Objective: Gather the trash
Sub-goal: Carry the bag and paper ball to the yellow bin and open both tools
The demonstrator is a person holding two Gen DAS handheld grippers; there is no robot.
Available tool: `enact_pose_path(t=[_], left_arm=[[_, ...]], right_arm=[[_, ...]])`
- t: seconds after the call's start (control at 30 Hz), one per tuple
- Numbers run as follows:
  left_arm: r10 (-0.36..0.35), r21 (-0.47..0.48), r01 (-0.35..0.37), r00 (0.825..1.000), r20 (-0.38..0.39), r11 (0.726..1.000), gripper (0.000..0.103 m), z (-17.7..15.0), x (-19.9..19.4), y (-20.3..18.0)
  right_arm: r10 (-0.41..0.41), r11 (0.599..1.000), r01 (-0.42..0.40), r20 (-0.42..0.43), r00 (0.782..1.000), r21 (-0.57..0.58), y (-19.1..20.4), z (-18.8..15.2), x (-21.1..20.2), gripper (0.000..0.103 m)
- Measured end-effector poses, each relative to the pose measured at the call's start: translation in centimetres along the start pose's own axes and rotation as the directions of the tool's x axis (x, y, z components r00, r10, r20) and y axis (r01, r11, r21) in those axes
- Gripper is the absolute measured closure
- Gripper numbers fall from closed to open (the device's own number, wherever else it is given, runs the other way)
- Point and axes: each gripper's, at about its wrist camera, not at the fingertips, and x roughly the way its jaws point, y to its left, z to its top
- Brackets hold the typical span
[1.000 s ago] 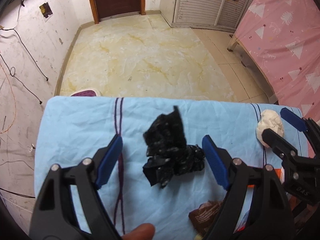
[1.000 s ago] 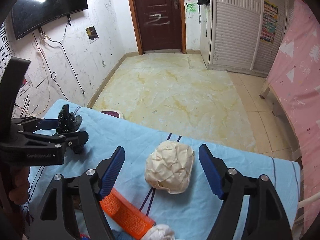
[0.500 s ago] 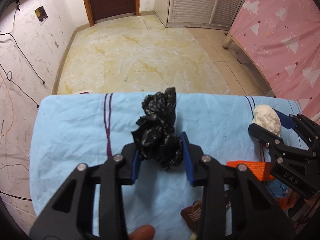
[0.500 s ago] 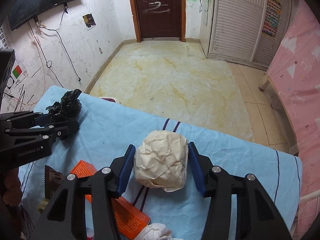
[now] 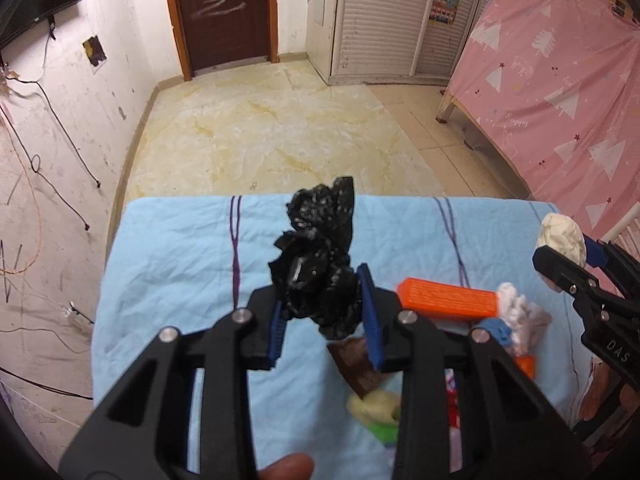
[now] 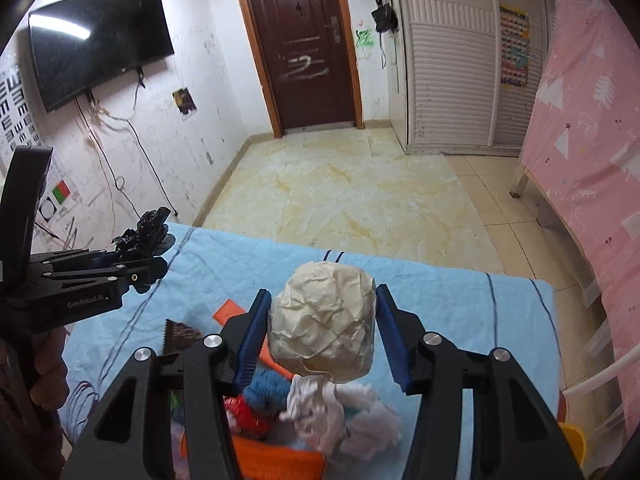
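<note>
Black bag: a crumpled black plastic bag [image 5: 316, 268] sits between the blue pads of the left gripper [image 5: 323, 312], its upper part sticking out past the fingertips; it is lifted off the blue sheet [image 5: 180, 264].
Left gripper: clamped on the black bag, both pads pressed into its sides; seen from the right wrist camera it holds the bag [image 6: 146, 232] at the left edge of the table.
Paper ball: a cream ball of crumpled paper [image 6: 324, 324] fills the gap between the fingers of the right gripper [image 6: 322, 336], clear of the sheet.
Right gripper: closed on the paper ball, pads against both flanks; in the left wrist view it shows at the right edge with the ball [image 5: 562, 236] at its tip.
Below the grippers: an orange box [image 5: 448, 300] lies flat on the sheet, a brown wrapper [image 5: 354, 364] beside it, white crumpled tissue [image 6: 340, 412] and a blue bit [image 6: 266, 390] near an orange container [image 6: 280, 460].
Surface: blue sheet with dark stripes, covering the table.
Person: a fingertip [image 5: 286, 466] at the bottom of the left view; a hand [image 6: 44, 368] grips the left tool's handle.
</note>
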Motion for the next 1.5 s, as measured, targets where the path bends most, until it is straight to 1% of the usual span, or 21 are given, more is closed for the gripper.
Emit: enact_pose_path(t=[0.13, 0.33, 0.57, 0.73, 0.83, 0.93, 1.17, 1.3, 1.5], left_arm=[[0.000, 0.026, -0.001, 0.999, 0.035, 1.000, 0.072, -0.8, -2.9, -1.7], [-0.007, 0.086, 0.001, 0.997, 0.073, 0.996, 0.072, -2.4, -6.5, -5.7], [-0.016, 0.175, -0.001, 0.995, 0.097, 0.985, 0.072, -4.5, -8.6, -11.0], [-0.046, 0.236, 0.024, 0.995, 0.086, 0.971, 0.072, -6.0, -9.1, -15.1], [-0.071, 0.278, 0.049, 0.995, 0.068, 0.959, 0.072, -7.0, -9.3, -17.9], [-0.091, 0.313, 0.070, 0.994, 0.054, 0.947, 0.072, -7.7, -9.4, -20.3], [-0.120, 0.390, 0.103, 0.993, 0.020, 0.915, 0.072, -9.0, -9.0, -27.0], [-0.121, 0.428, 0.106, 0.993, 0.007, 0.898, 0.072, -9.7, -8.3, -30.0], [-0.131, 0.466, 0.134, 0.991, -0.039, 0.875, 0.072, -10.5, -6.9, -34.0]], right_arm=[[0.009, 0.999, -0.012, 0.064, 0.998, 0.045, -1.3, -1.3, -4.1, 0.057], [0.000, 0.994, -0.015, 0.136, 0.991, 0.111, -4.2, -4.3, -9.6, 0.057], [-0.028, 0.979, -0.010, 0.184, 0.983, 0.202, -8.2, -8.5, -14.1, 0.056], [-0.062, 0.963, 0.006, 0.199, 0.978, 0.270, -11.5, -11.7, -16.2, 0.056], [-0.103, 0.948, 0.037, 0.195, 0.975, 0.315, -13.8, -14.1, -17.0, 0.056], [-0.140, 0.931, 0.068, 0.178, 0.974, 0.359, -16.0, -16.5, -17.0, 0.056], [-0.181, 0.898, 0.103, 0.146, 0.973, 0.428, -19.8, -20.6, -16.7, 0.056], [-0.189, 0.882, 0.104, 0.143, 0.972, 0.459, -21.6, -22.0, -16.5, 0.056], [-0.192, 0.876, 0.108, 0.134, 0.972, 0.471, -23.3, -23.4, -15.9, 0.054]])
